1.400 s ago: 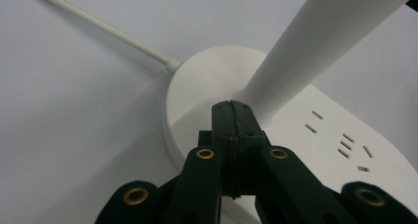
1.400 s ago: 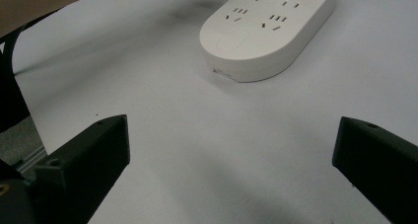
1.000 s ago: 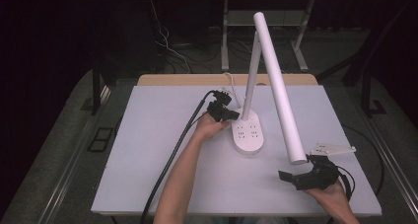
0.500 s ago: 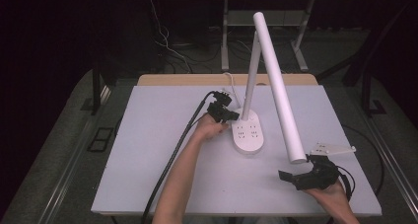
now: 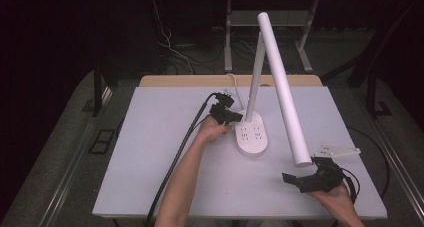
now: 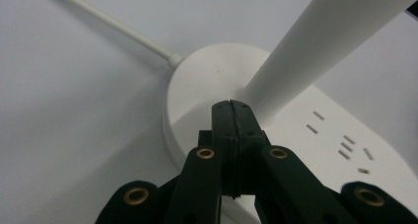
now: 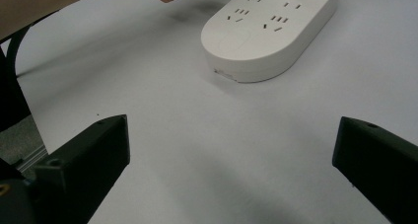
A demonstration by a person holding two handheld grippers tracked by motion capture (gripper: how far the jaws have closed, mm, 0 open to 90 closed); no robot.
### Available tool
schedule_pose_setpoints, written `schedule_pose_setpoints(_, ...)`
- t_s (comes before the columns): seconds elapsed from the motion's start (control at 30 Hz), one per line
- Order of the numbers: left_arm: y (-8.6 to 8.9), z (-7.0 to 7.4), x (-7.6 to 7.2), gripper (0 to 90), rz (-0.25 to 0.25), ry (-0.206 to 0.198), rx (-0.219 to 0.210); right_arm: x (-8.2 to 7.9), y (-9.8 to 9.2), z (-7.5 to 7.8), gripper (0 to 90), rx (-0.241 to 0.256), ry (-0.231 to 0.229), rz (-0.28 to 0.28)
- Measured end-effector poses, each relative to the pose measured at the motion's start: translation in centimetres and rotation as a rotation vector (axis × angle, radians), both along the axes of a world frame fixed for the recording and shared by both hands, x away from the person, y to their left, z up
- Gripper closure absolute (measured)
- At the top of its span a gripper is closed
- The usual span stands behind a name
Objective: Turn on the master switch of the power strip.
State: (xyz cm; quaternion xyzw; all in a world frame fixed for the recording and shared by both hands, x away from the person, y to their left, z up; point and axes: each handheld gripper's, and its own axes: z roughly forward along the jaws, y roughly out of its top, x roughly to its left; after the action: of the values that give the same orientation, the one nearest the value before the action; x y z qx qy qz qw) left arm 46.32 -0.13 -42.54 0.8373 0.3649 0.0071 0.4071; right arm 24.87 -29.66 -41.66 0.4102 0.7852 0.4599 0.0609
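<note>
One white desk lamp (image 5: 252, 132) stands mid-table, its base doubling as a socket strip.

The left gripper (image 6: 230, 110), jaws pressed together with nothing between them, rests its tip on the base beside the upright stem (image 5: 256, 74). The right gripper (image 5: 305, 179) hovers wide open, well apart, near the table's (image 5: 150, 152) front right edge.

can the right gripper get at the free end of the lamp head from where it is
Probably yes: the right gripper has its jaws wide open just below the lamp head, with bare table around and nothing between them.
</note>
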Motion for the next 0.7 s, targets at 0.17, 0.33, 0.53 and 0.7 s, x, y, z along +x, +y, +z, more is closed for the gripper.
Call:
schedule_pose_setpoints(0.17,-0.04,0.04,-0.18,90.0,-0.042,-0.022,0.007,0.04,0.10,-0.06,0.5,-0.004,0.008,-0.002)
schedule_pose_setpoints(0.33,-0.42,0.09,-0.44,90.0,-0.038,-0.032,0.003,0.06,-0.03,-0.07,0.5,-0.002,0.000,-0.004)
schedule_pose_setpoints(0.53,-0.31,0.34,-0.69,90.0,-0.054,-0.044,0.027,0.07,-0.06,-0.10,0.5,-0.003,0.000,-0.001)
schedule_pose_setpoints(0.7,-0.13,0.72,-0.98,90.0,-0.075,-0.076,0.045,0.10,-0.13,-0.14,0.5,-0.001,0.004,-0.004)
